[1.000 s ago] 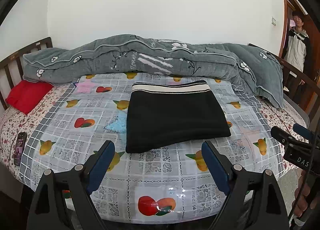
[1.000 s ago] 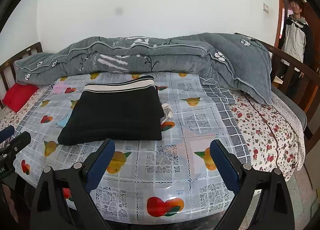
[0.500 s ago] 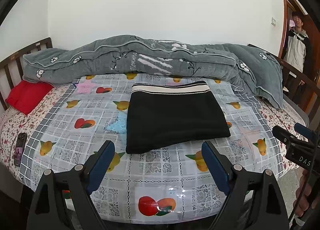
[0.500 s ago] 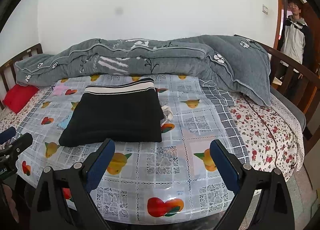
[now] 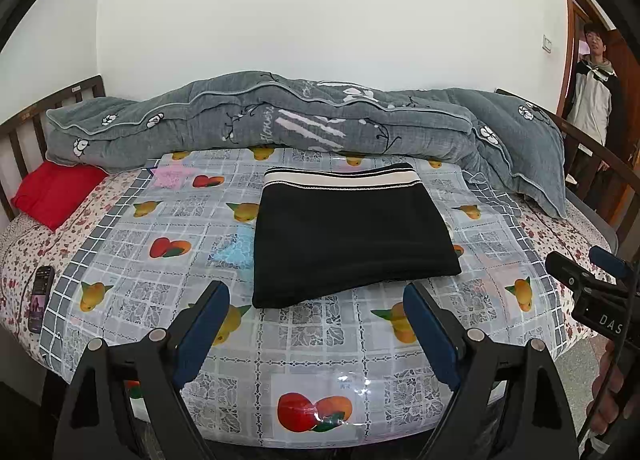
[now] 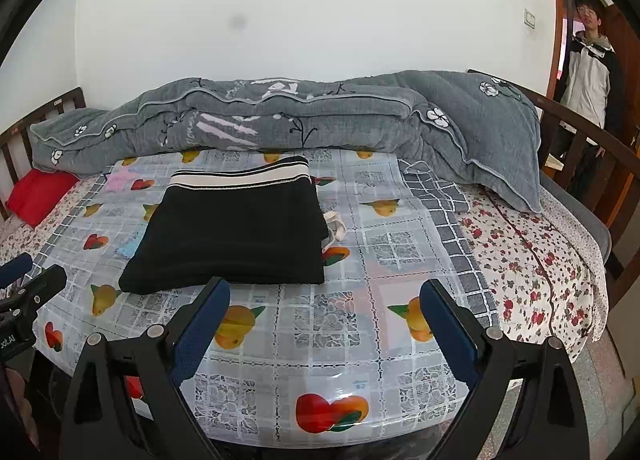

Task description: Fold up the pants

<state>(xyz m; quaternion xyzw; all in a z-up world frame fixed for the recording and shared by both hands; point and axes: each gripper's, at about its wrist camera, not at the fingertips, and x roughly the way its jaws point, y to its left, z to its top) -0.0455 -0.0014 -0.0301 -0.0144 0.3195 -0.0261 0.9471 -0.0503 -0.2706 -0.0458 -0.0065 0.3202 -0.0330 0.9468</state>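
Black pants [image 5: 348, 244], folded into a rectangle with the striped waistband at the far edge, lie flat at centre frame on the fruit-print plastic sheet [image 5: 320, 344] over the bed. Left gripper [image 5: 316, 302]: jaws wide, empty, just short of the pants' near edge. Right gripper [image 6: 325, 300]: likewise wide, empty, lower frame. Grey quilt [image 5: 304, 119] bunched behind.
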